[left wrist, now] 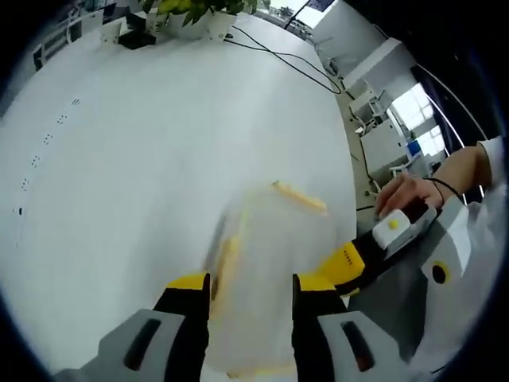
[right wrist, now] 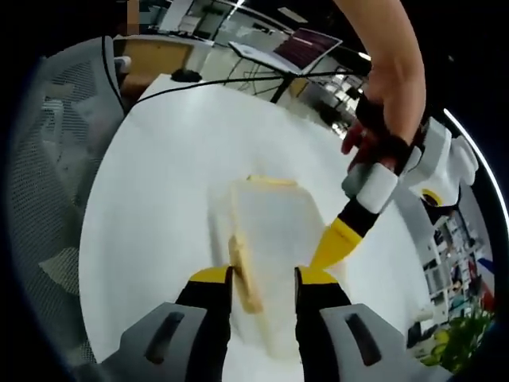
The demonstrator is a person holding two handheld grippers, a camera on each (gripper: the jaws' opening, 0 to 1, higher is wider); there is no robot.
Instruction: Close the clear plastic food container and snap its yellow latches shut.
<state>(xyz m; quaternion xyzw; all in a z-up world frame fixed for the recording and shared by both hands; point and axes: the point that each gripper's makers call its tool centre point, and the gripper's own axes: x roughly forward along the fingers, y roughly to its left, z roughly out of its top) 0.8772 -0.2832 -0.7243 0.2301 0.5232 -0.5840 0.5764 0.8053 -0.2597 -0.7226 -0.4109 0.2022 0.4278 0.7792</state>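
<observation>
The clear plastic container (left wrist: 274, 239) lies on the white table, blurred, straight ahead of my left gripper (left wrist: 250, 286). My left jaws stand apart over its near end, beside a yellow latch (left wrist: 227, 267). A second yellow latch (left wrist: 301, 196) runs along its far edge. My right gripper (left wrist: 342, 263) reaches in from the right, yellow tips against the container's side. In the right gripper view the container (right wrist: 274, 219) sits ahead of my right gripper (right wrist: 264, 278), with a yellow latch (right wrist: 246, 278) in the gap between its jaws. The left gripper (right wrist: 338, 239) touches the container's right edge.
The white table (left wrist: 143, 159) is wide and bare on the left. A potted plant (left wrist: 199, 12) and a black cable (left wrist: 286, 60) sit at its far end. A mesh chair (right wrist: 56, 159) stands by the table, and a laptop (right wrist: 306, 48) rests at the far side.
</observation>
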